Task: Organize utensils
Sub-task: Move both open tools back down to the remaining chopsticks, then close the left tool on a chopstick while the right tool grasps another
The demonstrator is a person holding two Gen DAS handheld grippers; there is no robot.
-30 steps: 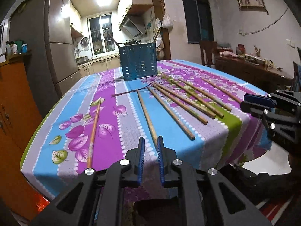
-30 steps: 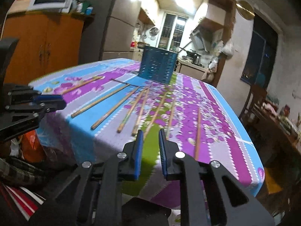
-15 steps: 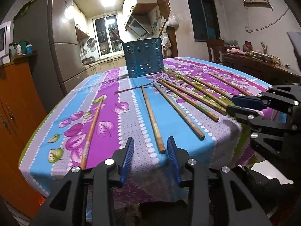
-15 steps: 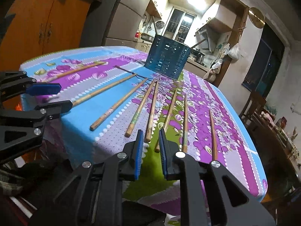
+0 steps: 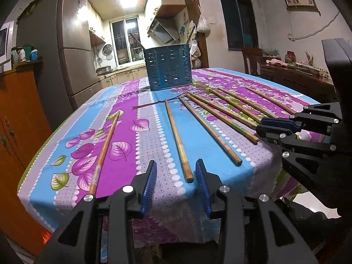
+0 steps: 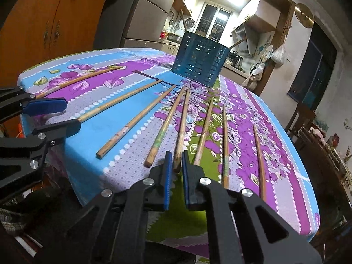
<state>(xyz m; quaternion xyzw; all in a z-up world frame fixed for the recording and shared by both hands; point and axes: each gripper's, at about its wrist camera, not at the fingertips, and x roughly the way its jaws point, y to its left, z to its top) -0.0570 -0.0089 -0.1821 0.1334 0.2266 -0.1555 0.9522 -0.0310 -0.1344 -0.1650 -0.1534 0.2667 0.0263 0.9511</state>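
Left wrist view: left gripper (image 5: pixel 176 173) is seen with jaws apart at the near edge of the table (image 5: pixel 154 198); the butt of one chopstick (image 5: pixel 178 138) lies between the pads, untouched; jaws were opening within the last second. Right wrist view: right gripper (image 6: pixel 175 165) is closed on the butt end of another chopstick (image 6: pixel 182 129) at the near edge, jaws having just been closing. Eight wooden chopsticks are fanned across the floral tablecloth (image 6: pixel 275 154), tips toward the blue perforated utensil holder (image 6: pixel 200 62) standing upright near the far edge; sticks are seen poking from it.
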